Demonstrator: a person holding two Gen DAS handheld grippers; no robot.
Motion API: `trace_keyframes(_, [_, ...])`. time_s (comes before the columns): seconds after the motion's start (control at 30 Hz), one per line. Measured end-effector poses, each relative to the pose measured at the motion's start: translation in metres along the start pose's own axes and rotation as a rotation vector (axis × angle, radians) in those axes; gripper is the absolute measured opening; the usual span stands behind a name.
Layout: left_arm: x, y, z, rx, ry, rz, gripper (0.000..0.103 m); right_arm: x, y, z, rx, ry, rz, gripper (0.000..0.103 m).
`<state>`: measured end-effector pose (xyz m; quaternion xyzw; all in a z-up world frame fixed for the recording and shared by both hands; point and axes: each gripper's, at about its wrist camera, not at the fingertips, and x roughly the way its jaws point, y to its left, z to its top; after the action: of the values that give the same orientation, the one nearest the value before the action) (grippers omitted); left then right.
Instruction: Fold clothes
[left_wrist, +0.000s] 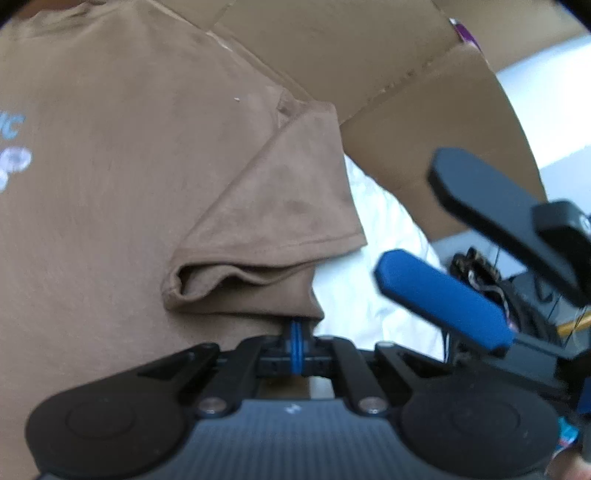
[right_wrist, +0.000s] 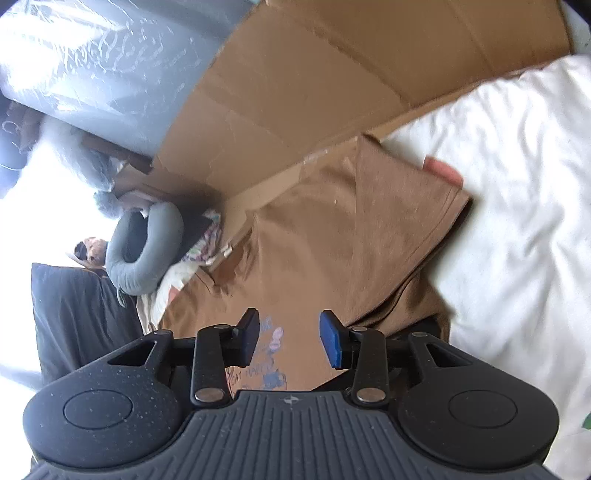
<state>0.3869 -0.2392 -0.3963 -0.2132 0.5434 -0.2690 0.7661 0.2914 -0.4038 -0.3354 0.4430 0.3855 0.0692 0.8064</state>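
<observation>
A: The biggest thing we see is the white bedding (right_wrist: 517, 206), rumpled, filling the right side of the right wrist view. Over its far edge lies flattened cardboard (right_wrist: 332, 74), with creases and a taped seam.

B: And on both of them we have the brown T-shirt (right_wrist: 332, 240). It lies spread out, its upper part on the cardboard, one short sleeve reaching out onto the bedding. In the left wrist view the same sleeve (left_wrist: 288, 199) is folded in over the body of the shirt, and a pale blue print (left_wrist: 13, 147) shows at the left edge.

A: To the left in the right wrist view we see a grey neck pillow (right_wrist: 144, 247) beside a dark cushion (right_wrist: 81, 317).

B: Now the grippers. We see the left gripper (left_wrist: 297, 326) with its jaws pressed together on the T-shirt, pinching the fabric at the lower edge of the folded sleeve; the blue pads are nearly hidden under the cloth.

A: The right gripper (right_wrist: 290, 338) hangs over the printed chest of the shirt, jaws spread apart with nothing between them. In the left wrist view we see it again at the right, above the bedding, one blue pad facing us.
</observation>
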Motion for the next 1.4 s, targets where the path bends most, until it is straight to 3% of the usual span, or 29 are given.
trace_keyframes(0.13, [-0.007, -0.015, 0.009, 0.099, 0.067, 0.038, 0.016, -0.017, -0.009, 0.002, 0.021, -0.041, -0.009, 0.04])
trace_keyframes(0.3, [-0.021, -0.034, 0.026, 0.228, 0.184, 0.085, 0.017, -0.037, -0.025, 0.005, 0.057, -0.093, -0.025, 0.04])
trace_keyframes(0.4, [-0.039, -0.036, 0.037, 0.32, 0.225, 0.091, 0.023, -0.043, -0.037, 0.004, 0.084, -0.112, -0.037, 0.04])
trace_keyframes(0.5, [-0.068, -0.016, 0.046, 0.399, 0.231, 0.105, 0.032, -0.047, -0.048, 0.002, 0.102, -0.122, -0.054, 0.04])
trace_keyframes(0.67, [-0.086, -0.035, 0.057, 0.479, 0.2, 0.151, 0.043, -0.042, -0.062, -0.005, 0.104, -0.106, -0.098, 0.04])
trace_keyframes(0.87, [-0.097, -0.032, 0.07, 0.546, 0.16, 0.199, 0.056, -0.03, -0.073, -0.017, 0.082, -0.077, -0.155, 0.041])
trace_keyframes(1.07, [-0.088, -0.021, 0.067, 0.544, 0.185, 0.197, 0.058, -0.015, -0.077, -0.028, 0.023, -0.053, -0.22, 0.046])
trace_keyframes(1.4, [-0.061, -0.019, 0.038, 0.713, 0.243, 0.255, 0.054, 0.013, -0.058, -0.031, -0.175, -0.059, -0.304, 0.047])
